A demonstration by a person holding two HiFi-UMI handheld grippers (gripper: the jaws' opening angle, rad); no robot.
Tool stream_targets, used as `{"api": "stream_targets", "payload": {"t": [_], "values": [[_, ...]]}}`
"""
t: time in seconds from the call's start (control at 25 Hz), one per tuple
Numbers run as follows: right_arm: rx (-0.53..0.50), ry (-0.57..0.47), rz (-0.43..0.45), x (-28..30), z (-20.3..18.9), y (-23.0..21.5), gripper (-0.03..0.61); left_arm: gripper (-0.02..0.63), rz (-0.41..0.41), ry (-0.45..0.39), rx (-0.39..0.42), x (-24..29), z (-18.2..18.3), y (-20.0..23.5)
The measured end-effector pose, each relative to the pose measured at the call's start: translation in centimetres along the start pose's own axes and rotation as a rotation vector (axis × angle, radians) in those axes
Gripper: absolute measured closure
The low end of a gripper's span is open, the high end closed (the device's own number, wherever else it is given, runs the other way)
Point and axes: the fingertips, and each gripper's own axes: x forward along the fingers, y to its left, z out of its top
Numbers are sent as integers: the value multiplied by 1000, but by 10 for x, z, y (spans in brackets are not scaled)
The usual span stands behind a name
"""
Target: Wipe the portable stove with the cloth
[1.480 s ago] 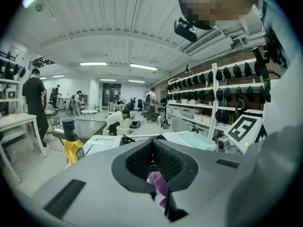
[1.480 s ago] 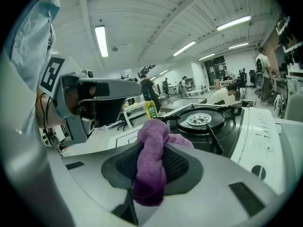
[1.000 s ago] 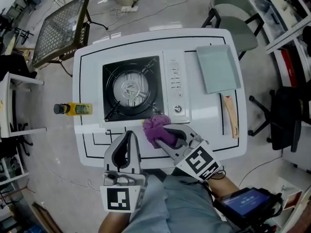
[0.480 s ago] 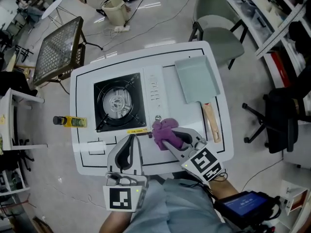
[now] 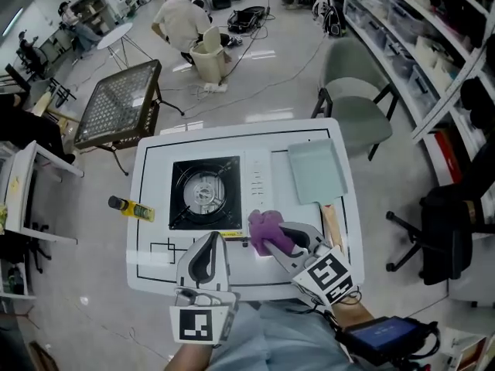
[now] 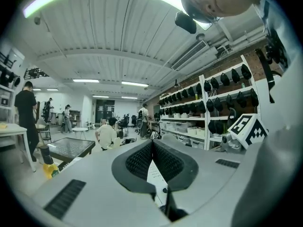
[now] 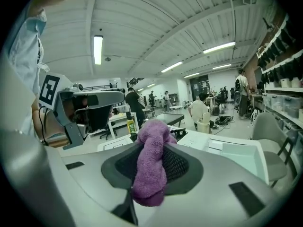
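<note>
The portable stove (image 5: 205, 192), black round its burner with a white control strip (image 5: 259, 185) on its right, sits on the white table (image 5: 147, 269). My right gripper (image 5: 274, 237) is shut on a bunched purple cloth (image 5: 265, 230), which hangs above the table just in front of the control strip. In the right gripper view the cloth (image 7: 150, 174) droops between the pads. My left gripper (image 5: 209, 243) hovers over the table's front edge, left of the cloth, its jaws shut with nothing in them. The left gripper view shows its pads (image 6: 139, 162) meeting at the tip.
A teal dustpan (image 5: 317, 172) with a wooden handle lies right of the stove. A yellow bottle (image 5: 135, 208) pokes off the table's left edge. Around the table stand a mesh-topped table (image 5: 120, 103), a grey-green chair (image 5: 352, 91) and a black office chair (image 5: 448, 222). A person (image 5: 182, 18) crouches far off.
Both grippers have risen off the table. The cloth has left the stove's front right corner and now hangs in front of the control strip. The whole table looks smaller and farther away.
</note>
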Motion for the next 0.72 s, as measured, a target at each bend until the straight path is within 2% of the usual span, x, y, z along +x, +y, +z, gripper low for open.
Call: {"api": "stream_targets", "payload": {"t": [0.2,0.44,0.56,0.72], "values": [[35,49,13,30,-22,4,442,595,19,29,-29,11,-24,31],[103,136,-3,58,-55,5,442,595,-28,86,-71,27,-56,56],[126,156,-29,74,-61,1,442,595,-31,147,-102,31,-74,72],[109,143,-84,89,-63,-11,442,595,-57,132,-111,46,-77,87]]}}
